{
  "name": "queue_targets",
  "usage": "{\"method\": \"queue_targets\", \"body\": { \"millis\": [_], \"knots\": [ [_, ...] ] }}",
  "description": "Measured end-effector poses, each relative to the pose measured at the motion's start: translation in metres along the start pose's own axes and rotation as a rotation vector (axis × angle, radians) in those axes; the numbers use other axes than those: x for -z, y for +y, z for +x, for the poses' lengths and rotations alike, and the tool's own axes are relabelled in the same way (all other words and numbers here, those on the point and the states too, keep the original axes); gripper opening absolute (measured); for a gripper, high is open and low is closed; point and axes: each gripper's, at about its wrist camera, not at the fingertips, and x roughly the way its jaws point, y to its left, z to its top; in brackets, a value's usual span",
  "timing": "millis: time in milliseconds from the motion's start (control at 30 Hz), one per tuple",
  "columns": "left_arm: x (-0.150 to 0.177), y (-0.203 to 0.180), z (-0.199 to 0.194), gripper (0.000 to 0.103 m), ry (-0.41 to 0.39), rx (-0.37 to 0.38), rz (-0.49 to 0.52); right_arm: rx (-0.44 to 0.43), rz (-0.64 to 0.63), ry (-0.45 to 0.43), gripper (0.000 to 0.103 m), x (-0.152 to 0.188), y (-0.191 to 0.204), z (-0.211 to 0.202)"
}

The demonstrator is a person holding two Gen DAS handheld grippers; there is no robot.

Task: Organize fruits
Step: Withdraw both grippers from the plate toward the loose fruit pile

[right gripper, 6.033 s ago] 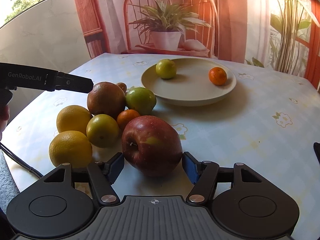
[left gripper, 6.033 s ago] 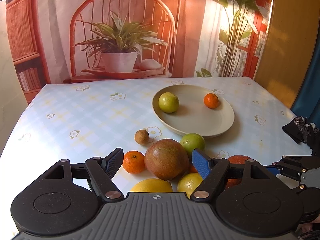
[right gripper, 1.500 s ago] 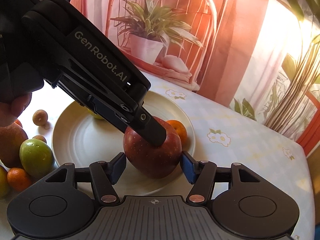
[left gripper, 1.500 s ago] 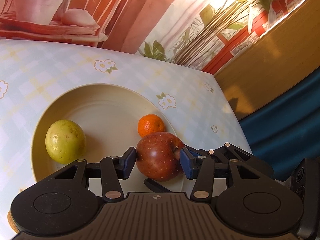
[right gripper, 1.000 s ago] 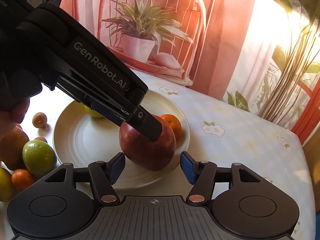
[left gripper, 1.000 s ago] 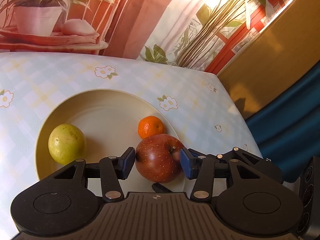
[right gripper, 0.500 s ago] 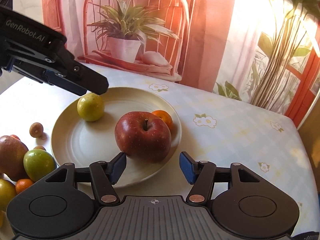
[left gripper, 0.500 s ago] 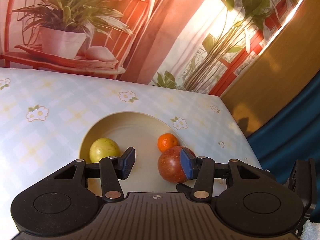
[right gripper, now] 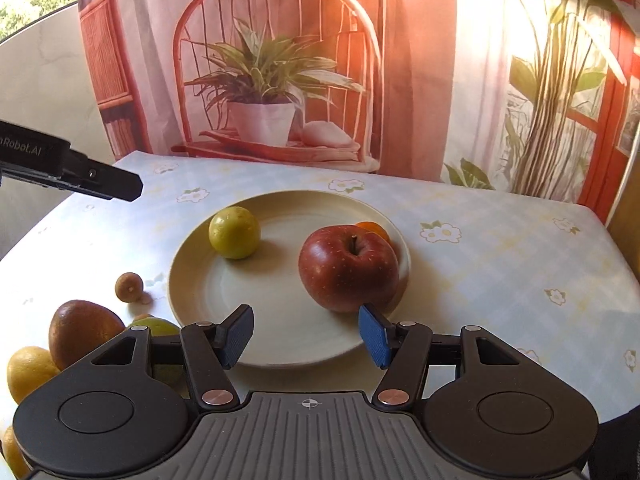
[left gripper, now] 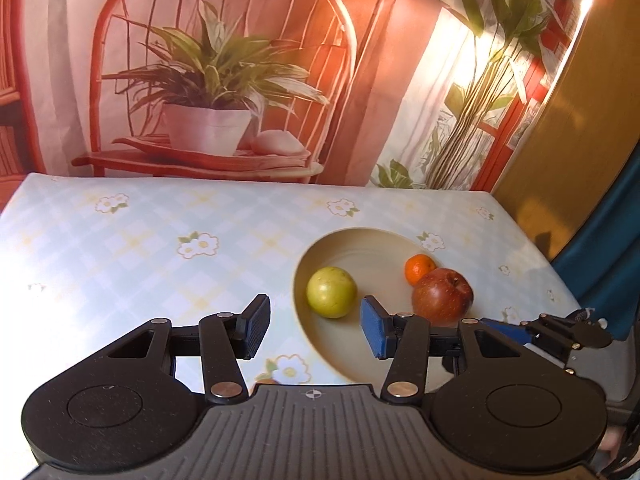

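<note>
Both wrist cameras look forward over their own tongs, low above the desk (left gripper: 140,248); both share the plate (right gripper: 280,344), nearer in the right view.

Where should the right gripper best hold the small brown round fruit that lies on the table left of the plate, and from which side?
Grip the small brown fruit across its round middle, coming from above with the right gripper open. It lies apart from the plate rim and the fruit pile, so fingers probably fit on both sides.

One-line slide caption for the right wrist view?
Open right gripper empty before plate holding red apple, green fruit, and orange.
</note>
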Motion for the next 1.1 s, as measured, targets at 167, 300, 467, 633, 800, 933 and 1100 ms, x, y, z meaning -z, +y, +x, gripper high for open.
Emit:
{"method": "queue_targets", "body": {
  "millis": [167,300,467,633,800,933,1100],
  "knots": [
    [0.015,0.004,-0.022,0.053,-0.020,-0.066,0.064,-0.016,0.045,-0.038,0.055,0.006,0.012,-0.014],
    [0.029,0.006,-0.040,0.053,-0.043,-0.085,0.069,-0.036,0.089,-0.058,0.055,0.012,0.022,-0.025],
    [0.044,0.003,-0.059,0.054,-0.093,-0.128,0.061,-0.056,0.106,-0.057,0.055,0.022,0.036,-0.033],
    [0.052,0.005,-0.075,0.056,-0.152,-0.171,0.027,-0.078,0.119,-0.036,0.055,0.032,0.050,-0.037],
    [0.058,0.014,-0.084,0.057,-0.171,-0.221,-0.006,-0.097,0.112,-0.007,0.055,0.039,0.065,-0.039],
    [0.062,0.020,-0.088,0.057,-0.179,-0.261,-0.024,-0.111,0.110,0.001,0.055,0.040,0.072,-0.040],
    [0.068,0.022,-0.086,0.057,-0.166,-0.265,-0.033,-0.120,0.104,0.015,0.056,0.041,0.078,-0.039]
  ]
}}
